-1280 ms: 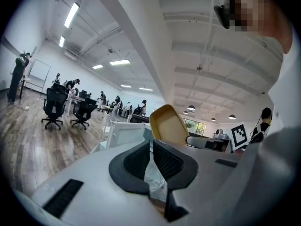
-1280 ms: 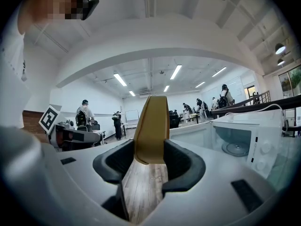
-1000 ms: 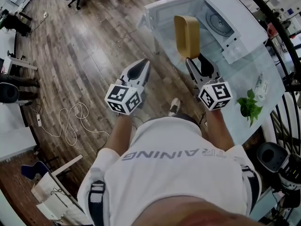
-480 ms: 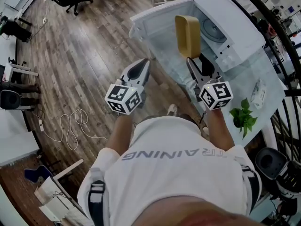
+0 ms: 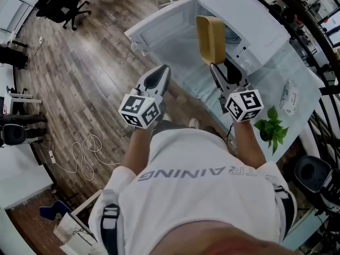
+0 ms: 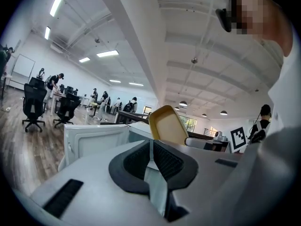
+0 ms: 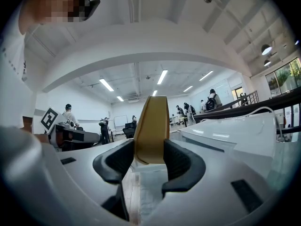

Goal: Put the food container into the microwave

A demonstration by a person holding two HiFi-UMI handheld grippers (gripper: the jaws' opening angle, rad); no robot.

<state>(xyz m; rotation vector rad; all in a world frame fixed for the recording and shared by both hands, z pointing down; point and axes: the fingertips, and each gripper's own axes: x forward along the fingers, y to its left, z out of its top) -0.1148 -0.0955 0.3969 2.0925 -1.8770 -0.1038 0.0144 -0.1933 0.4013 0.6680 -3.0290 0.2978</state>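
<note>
Microwave (image 5: pixel 255 23) door (image 5: pixel 159 33) swung wide to left, cavity open toward person. Yellow food container (image 5: pixel 210 39), upright in right gripper (image 5: pixel 219 68), stands before opening. Left gripper (image 5: pixel 159 74), jaws together, near open door, over wood floor (image 5: pixel 79 73). Glass table (image 5: pixel 276 73): plant (image 5: pixel 268 127), packet (image 5: pixel 289 97) off right, apart from path.

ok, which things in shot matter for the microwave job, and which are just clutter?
Job:
- food container, held on edge in the right tool
- microwave, with its door open
- left tool, shut and empty

Lying about:
- plant and white packet on the table
- cable on the floor
- office chair
</note>
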